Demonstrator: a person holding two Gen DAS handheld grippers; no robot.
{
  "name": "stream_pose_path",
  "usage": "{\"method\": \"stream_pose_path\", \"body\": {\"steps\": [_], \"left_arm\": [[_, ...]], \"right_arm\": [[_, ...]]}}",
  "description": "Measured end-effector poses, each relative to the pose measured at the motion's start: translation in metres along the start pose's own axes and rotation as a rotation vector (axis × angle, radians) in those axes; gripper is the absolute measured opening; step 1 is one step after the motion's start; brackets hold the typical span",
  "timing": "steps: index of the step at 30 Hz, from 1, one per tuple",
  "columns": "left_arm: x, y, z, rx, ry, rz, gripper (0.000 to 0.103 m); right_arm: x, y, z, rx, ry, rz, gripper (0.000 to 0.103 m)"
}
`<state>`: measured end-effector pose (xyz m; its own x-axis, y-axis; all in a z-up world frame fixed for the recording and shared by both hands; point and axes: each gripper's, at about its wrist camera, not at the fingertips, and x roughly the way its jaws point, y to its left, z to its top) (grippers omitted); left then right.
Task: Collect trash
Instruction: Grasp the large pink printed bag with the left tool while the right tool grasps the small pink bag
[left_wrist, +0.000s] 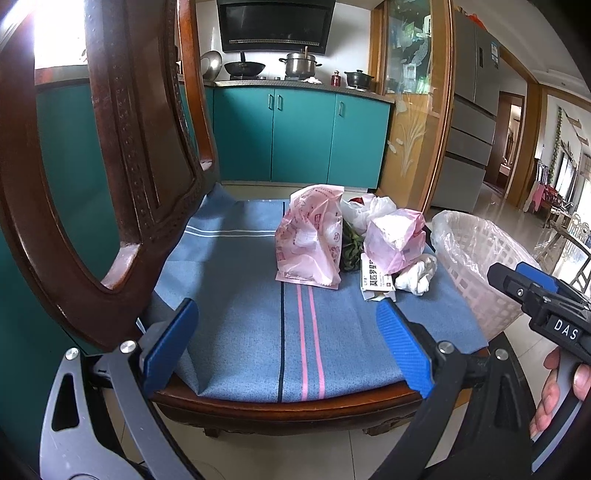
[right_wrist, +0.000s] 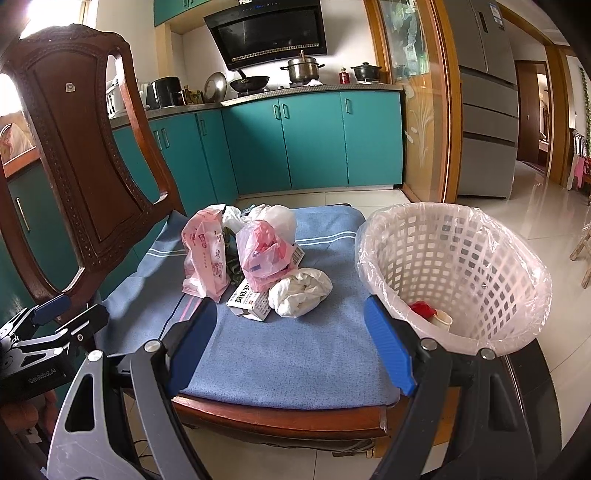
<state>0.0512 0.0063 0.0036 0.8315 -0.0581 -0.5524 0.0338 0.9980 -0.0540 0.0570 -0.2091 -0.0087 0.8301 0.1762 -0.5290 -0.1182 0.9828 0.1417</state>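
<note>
On a blue-clothed chair seat (right_wrist: 288, 354) before teal kitchen cabinets (right_wrist: 314, 140), trash (right_wrist: 258, 258) lies beside a lined basket (right_wrist: 461, 266); left gripper (left_wrist: 284, 354) and right gripper (right_wrist: 291, 347) gape, empty.

Trash (right_wrist: 258, 266) on chair (right_wrist: 280, 369), basket (right_wrist: 454, 273) right.

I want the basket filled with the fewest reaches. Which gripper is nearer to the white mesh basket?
Right. The right gripper has one finger at the white mesh basket's near rim; the left gripper is farther left, over the chair cushion.
</note>
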Motion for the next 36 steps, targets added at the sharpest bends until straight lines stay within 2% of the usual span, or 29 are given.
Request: {"method": "stream_pose_path", "body": {"steps": [8, 11, 15, 20, 22, 25, 27, 30, 32, 36], "left_arm": [[0.004, 0.000, 0.000, 0.000, 0.010, -0.001, 0.097], [0.017, -0.004, 0.006, 0.001, 0.023, -0.004, 0.096], [0.053, -0.010, 0.020, 0.012, 0.054, -0.029, 0.084], [0.102, -0.017, 0.039, 0.019, 0.069, -0.038, 0.079], [0.124, -0.021, 0.046, 0.018, 0.097, -0.048, 0.074], [0.156, -0.026, 0.052, 0.018, 0.147, -0.072, 0.063], [0.172, -0.028, 0.051, 0.020, 0.201, -0.100, 0.036], [0.172, -0.020, 0.047, -0.009, 0.212, -0.118, 0.011], [0.159, -0.014, 0.048, -0.025, 0.198, -0.131, 0.004], [0.095, 0.002, 0.059, -0.058, 0.082, -0.153, 0.004]], "right_arm": [[0.000, 0.000, 0.001, -0.001, 0.002, 0.003, 0.080], [0.000, 0.000, 0.000, -0.002, 0.006, 0.005, 0.080], [0.004, 0.001, 0.000, -0.007, 0.015, 0.006, 0.080], [0.015, -0.001, -0.003, -0.008, 0.047, 0.007, 0.080], [0.022, -0.001, -0.003, 0.003, 0.064, 0.012, 0.080], [0.030, -0.001, -0.001, 0.010, 0.074, 0.014, 0.080], [0.036, 0.002, 0.002, 0.003, 0.074, 0.013, 0.080], [0.048, 0.007, 0.008, -0.039, 0.063, 0.008, 0.080], [0.058, 0.008, 0.013, -0.045, 0.062, 0.010, 0.080], [0.084, 0.014, 0.025, -0.038, 0.081, 0.026, 0.080]]}}
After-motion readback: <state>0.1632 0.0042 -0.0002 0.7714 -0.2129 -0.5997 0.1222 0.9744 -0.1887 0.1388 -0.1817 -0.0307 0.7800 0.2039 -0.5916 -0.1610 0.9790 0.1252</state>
